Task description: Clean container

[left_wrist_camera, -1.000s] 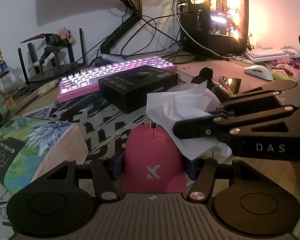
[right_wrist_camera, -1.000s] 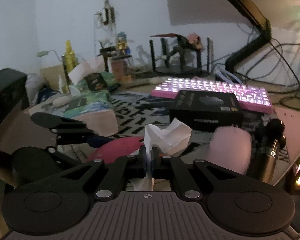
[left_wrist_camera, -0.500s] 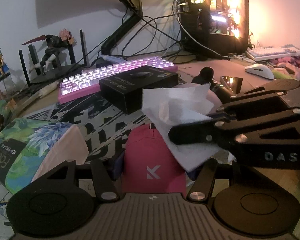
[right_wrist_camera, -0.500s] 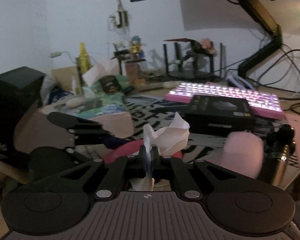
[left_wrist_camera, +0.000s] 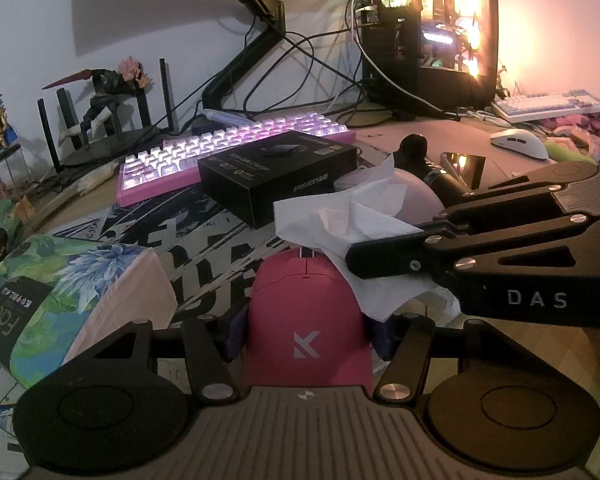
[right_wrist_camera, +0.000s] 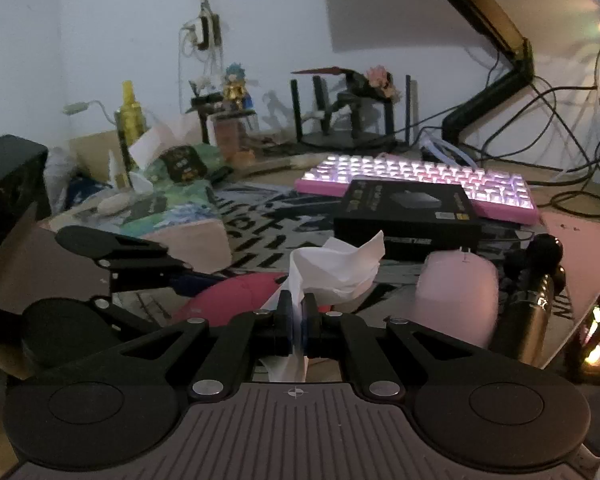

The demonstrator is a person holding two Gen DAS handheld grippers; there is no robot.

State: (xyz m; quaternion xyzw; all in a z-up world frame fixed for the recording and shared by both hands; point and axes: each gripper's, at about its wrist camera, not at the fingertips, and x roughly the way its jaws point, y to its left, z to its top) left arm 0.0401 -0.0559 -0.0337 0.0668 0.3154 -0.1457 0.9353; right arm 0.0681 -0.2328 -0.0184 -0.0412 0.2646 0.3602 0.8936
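Tissue, crumpled white paper clamped in the right gripper, had slid forward over the left gripper's firmly held magenta plastic mouse, probably mid-wipe.

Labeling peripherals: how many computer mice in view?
3: pink mouse clamped in left gripper; pale mouse beside black box; white mouse far right. More may be hidden.

Lit keyboard — perhaps charger box
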